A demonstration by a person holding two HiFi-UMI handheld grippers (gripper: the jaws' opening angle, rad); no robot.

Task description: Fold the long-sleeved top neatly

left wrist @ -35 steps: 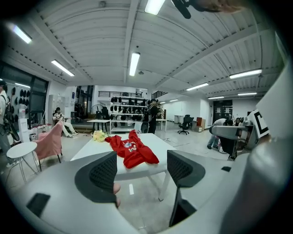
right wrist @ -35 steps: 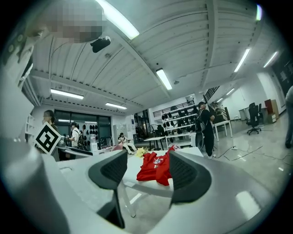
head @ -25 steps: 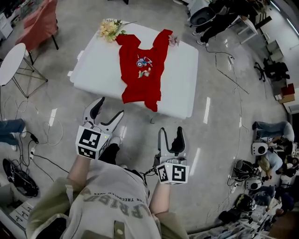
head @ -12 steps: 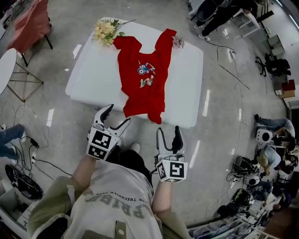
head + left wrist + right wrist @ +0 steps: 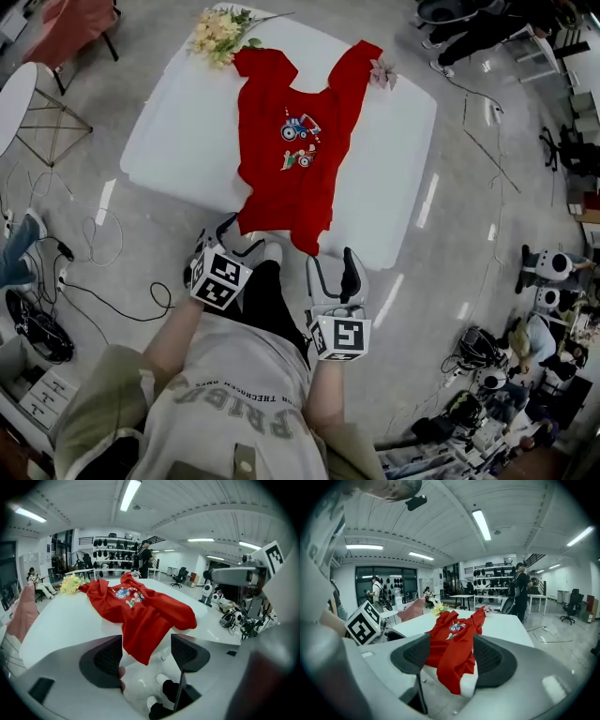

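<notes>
Red long-sleeved top (image 5: 286,141) flat on the white table (image 5: 178,141), bottom edge hanging over the near side. Yellow flowers (image 5: 217,28) by a far sleeve. Left gripper (image 5: 234,239) low, just before that hanging edge, jaws spread, nothing inside. Right gripper (image 5: 335,267) beside it, jaws spread too, nothing pinched.

Ahead of my jaws, the long-sleeved top (image 5: 140,616) is soft, matt red cloth, creased, with a smooth print. The tabletop (image 5: 61,620) under it is smooth white with a faint sheen. The floor (image 5: 450,309) below is glossy. My left gripper (image 5: 146,656) and right gripper (image 5: 449,660) are matt grey plastic with dark, finely ribbed pads (image 5: 110,660).
</notes>
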